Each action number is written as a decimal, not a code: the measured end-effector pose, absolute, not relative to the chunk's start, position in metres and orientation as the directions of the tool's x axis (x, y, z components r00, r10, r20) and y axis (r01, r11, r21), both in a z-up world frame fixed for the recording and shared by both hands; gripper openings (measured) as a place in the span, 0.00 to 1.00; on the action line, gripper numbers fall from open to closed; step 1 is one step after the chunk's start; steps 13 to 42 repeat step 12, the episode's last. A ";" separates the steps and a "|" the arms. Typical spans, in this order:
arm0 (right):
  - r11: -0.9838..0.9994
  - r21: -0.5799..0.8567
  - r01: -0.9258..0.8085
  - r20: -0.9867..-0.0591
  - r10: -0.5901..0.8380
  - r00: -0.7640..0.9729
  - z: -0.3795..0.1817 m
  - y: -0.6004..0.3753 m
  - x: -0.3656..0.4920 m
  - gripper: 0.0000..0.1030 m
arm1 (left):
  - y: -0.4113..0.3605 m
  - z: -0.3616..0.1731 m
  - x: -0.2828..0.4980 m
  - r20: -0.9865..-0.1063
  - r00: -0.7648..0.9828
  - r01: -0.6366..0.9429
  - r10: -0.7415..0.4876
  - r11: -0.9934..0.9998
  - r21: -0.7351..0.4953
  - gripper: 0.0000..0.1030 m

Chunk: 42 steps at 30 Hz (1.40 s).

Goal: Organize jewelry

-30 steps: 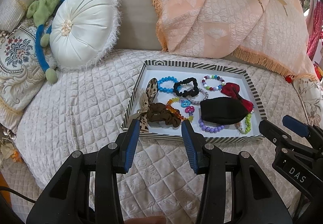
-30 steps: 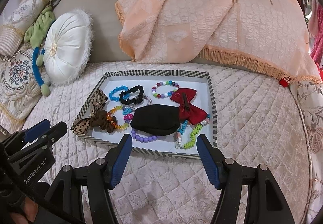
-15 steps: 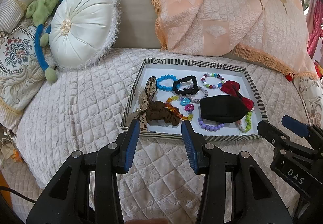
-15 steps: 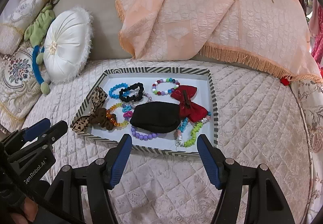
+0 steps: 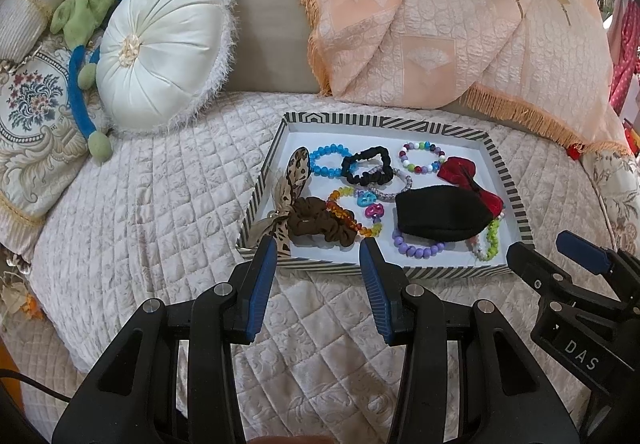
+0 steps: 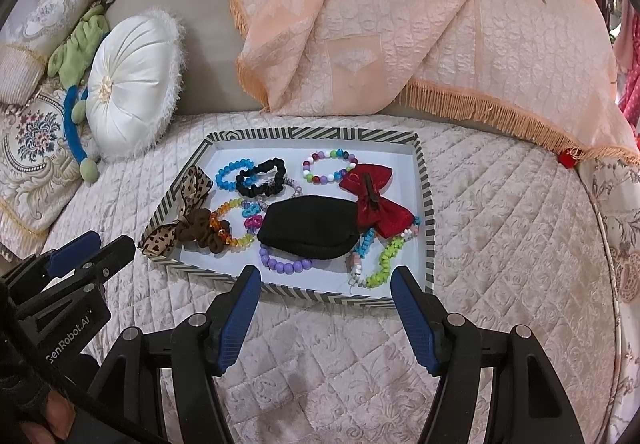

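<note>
- A striped tray [image 5: 256, 199] with a white floor and black-and-white slanted walls sat on the quilted cream bedspread [image 5: 152, 211], its long axis running left to right across both views.
- A black pouch [image 6: 310, 228] lay near the middle of the tray, an oval lying lengthwise along the tray, tapering to the right in the left wrist view.
- A red bow [image 6: 374, 203] touched the pouch's right end — its long axis ran diagonally, from the far side down toward the tray's right wall.
- A purple bead bracelet [image 6: 284, 264] curved out from under the pouch's near edge; a lime green bead strand [image 6: 384, 264] trailed beside it to the right.
- At the left end a leopard-print ribbon [image 5: 294, 179] draped over the tray wall, joined to a brown scrunchie [image 5: 320, 224].
- A black scrunchie [image 5: 366, 165] overlapped a blue bead bracelet [image 5: 326, 161]; a multicoloured bead bracelet [image 6: 330, 165] lay by the far wall.
- The left gripper [image 5: 318, 244] hovered at the tray's near-left edge, fingers apart and holding nothing.
- The right gripper [image 6: 326, 276] hovered at the near edge — fingers spread wider, also empty.
- A round white cushion [image 5: 160, 47] and a peach fringed throw [image 6: 420, 23] lay beyond the tray.
</note>
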State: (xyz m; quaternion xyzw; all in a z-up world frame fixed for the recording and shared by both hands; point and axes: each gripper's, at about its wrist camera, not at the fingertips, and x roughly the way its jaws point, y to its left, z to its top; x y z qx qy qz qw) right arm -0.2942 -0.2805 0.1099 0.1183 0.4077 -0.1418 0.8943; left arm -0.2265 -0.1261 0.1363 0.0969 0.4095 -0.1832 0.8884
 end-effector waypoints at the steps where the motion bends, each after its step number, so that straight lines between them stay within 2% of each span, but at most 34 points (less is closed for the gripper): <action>1: 0.932 0.095 0.350 -0.763 -0.157 0.627 0.110 -0.280 -0.294 0.63 | -0.126 0.136 -0.226 -0.764 0.597 0.405 -0.246 0.914 0.022 0.41; 42: 0.925 0.120 0.360 -0.757 -0.149 0.636 0.106 -0.298 -0.296 0.63 | -0.129 0.127 -0.224 -0.770 0.586 0.423 -0.254 0.906 0.023 0.41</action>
